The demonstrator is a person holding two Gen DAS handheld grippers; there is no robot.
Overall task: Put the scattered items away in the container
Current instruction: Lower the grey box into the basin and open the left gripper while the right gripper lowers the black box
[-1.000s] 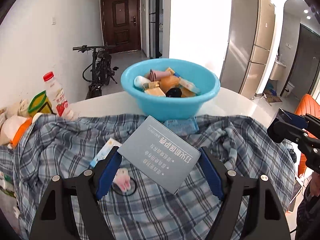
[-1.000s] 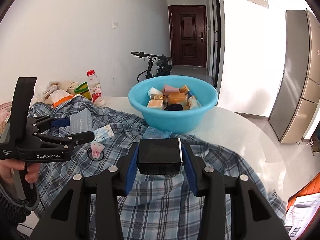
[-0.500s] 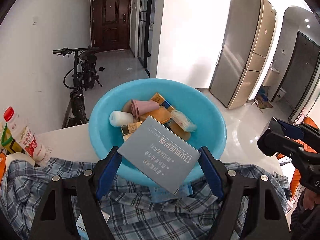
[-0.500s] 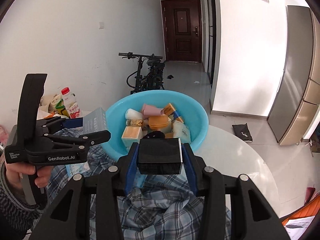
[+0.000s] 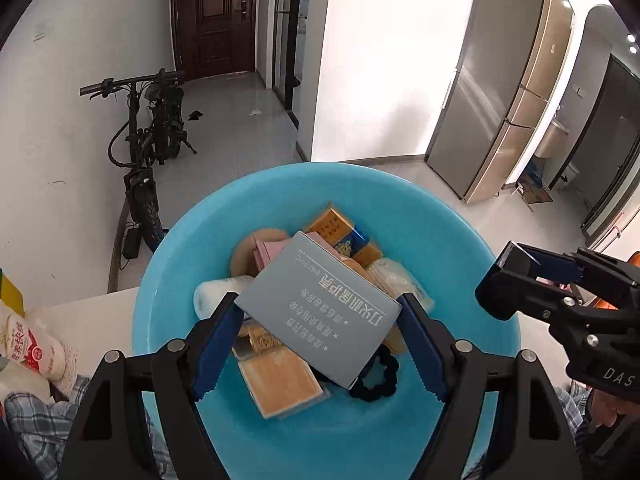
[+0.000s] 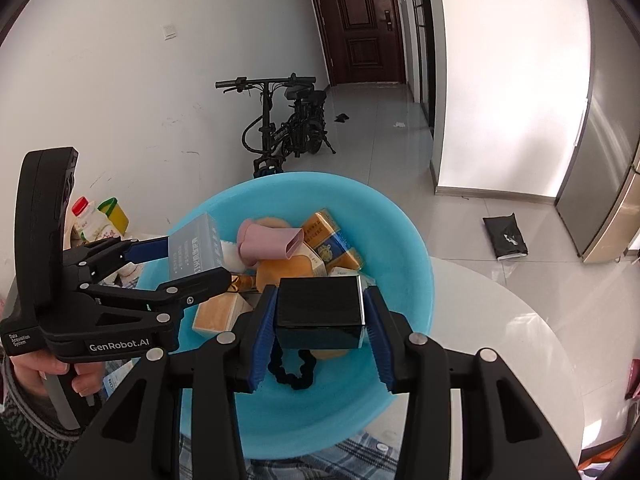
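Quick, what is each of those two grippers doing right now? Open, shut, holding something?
Left gripper: shut on the grey box, above the blue basin.
Right gripper: shut on the black box, also above the basin.

I see a grey flat cardboard box [image 5: 318, 314], tilted, clamped above a round light-blue plastic basin [image 5: 460, 248] full of small packets; a glossy black rectangular box [image 6: 320, 312] is held level over it.

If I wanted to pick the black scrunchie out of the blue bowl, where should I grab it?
Probably pinch the scrunchie across its ruffled ring on the near side, coming straight down. It lies flat on the basin floor, its far edge tucked under the grey box.
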